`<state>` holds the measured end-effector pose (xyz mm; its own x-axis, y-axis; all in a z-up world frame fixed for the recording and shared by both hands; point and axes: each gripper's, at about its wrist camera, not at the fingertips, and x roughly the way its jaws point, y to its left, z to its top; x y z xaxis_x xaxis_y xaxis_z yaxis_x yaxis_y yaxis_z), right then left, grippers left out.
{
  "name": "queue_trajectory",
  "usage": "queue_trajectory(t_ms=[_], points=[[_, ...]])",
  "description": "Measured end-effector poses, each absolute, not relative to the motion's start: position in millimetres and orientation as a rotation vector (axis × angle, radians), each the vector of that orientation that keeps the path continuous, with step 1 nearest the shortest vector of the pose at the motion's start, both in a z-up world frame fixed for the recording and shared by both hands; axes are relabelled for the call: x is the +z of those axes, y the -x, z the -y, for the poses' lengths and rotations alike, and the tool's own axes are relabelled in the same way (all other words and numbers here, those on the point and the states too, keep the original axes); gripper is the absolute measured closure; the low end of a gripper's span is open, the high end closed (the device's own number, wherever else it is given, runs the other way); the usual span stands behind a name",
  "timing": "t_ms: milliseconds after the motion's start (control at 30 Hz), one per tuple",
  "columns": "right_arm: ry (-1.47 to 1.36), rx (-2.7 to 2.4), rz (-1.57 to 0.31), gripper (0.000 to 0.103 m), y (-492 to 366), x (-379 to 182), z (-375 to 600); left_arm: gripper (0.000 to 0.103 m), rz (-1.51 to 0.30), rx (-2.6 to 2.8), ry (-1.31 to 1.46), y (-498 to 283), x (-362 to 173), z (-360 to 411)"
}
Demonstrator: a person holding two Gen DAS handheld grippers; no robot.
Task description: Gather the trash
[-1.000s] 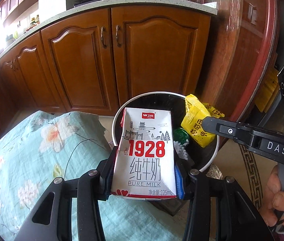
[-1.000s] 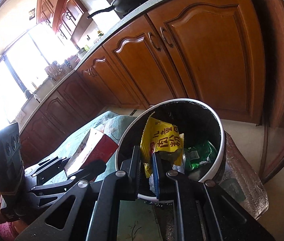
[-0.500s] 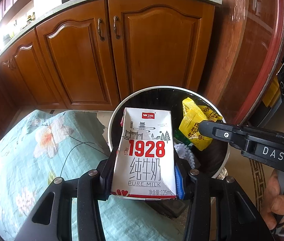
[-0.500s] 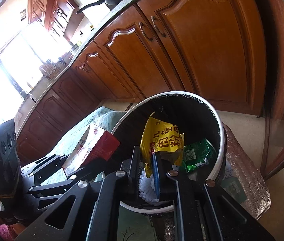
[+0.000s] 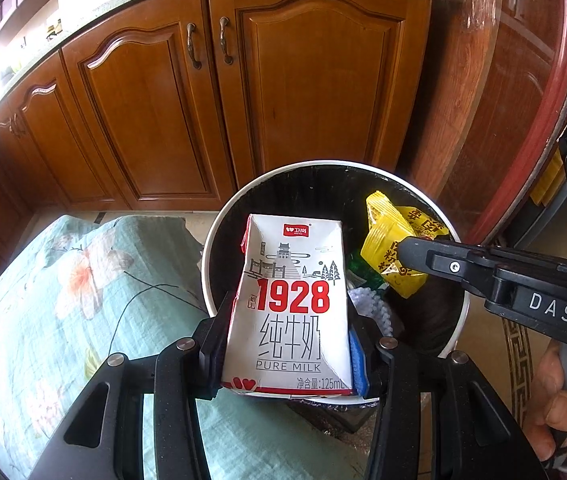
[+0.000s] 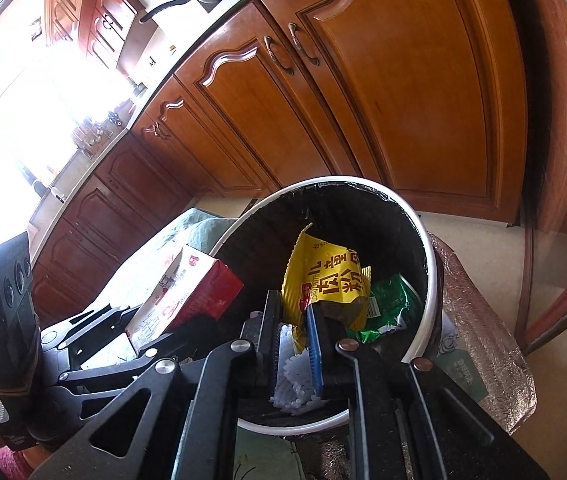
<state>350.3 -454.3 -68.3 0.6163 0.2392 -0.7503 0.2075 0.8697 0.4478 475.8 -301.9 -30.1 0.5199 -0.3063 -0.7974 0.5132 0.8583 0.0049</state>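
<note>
My left gripper (image 5: pixel 289 344) is shut on a white milk carton (image 5: pixel 293 304) marked 1928, held upright over the near rim of a white-rimmed bin (image 5: pixel 219 240) with a black liner. My right gripper (image 6: pixel 293 320) is shut on a yellow snack wrapper (image 6: pixel 325 276) and holds it over the bin's opening (image 6: pixel 423 240). The carton also shows in the right wrist view (image 6: pixel 187 292), at the bin's left rim. The wrapper shows in the left wrist view (image 5: pixel 395 240). A green wrapper (image 6: pixel 391 308) and white foam netting (image 6: pixel 291 376) lie inside the bin.
A floral teal cloth (image 5: pixel 63 304) covers a surface left of the bin. Wooden cabinet doors (image 5: pixel 315 92) stand behind it. A foil-like sheet (image 6: pixel 483 340) lies under the bin's right side. A wooden door frame (image 5: pixel 531 120) is at right.
Both grippers have moved forward and lower toward the bin, which now looks larger and nearer. The carton and the wrapper stay gripped.
</note>
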Motion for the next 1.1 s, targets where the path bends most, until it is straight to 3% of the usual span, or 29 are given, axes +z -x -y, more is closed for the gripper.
queue_trajectory(t_ms=[100, 367, 633, 733, 867, 967, 1100], points=[[-0.546, 0.021, -0.938, 0.087, -355, -69, 456, 0.057, -0.913, -0.499, -0.253, -479, -29, 305], [-0.568, 0.010, -0.922, 0.066, -355, -60, 460, 0.048, -0.881, -0.485, -0.248, -480, -15, 300], [-0.579, 0.014, -0.866, 0.059, -335, -46, 452, 0.041, -0.856, -0.469, -0.184, -453, -13, 270], [-0.581, 0.008, -0.841, 0.049, -321, -41, 443, 0.040, -0.849, -0.458, -0.121, -434, -16, 245], [-0.588, -0.001, -0.805, 0.025, -296, -37, 424, 0.030, -0.812, -0.427, 0.001, -399, -21, 202], [-0.608, 0.002, -0.779, 0.014, -276, -36, 407, 0.026, -0.804, -0.408, 0.056, -374, -25, 176], [-0.594, -0.028, -0.753, 0.011, -255, -34, 380, 0.022, -0.776, -0.365, 0.086, -344, -22, 148]])
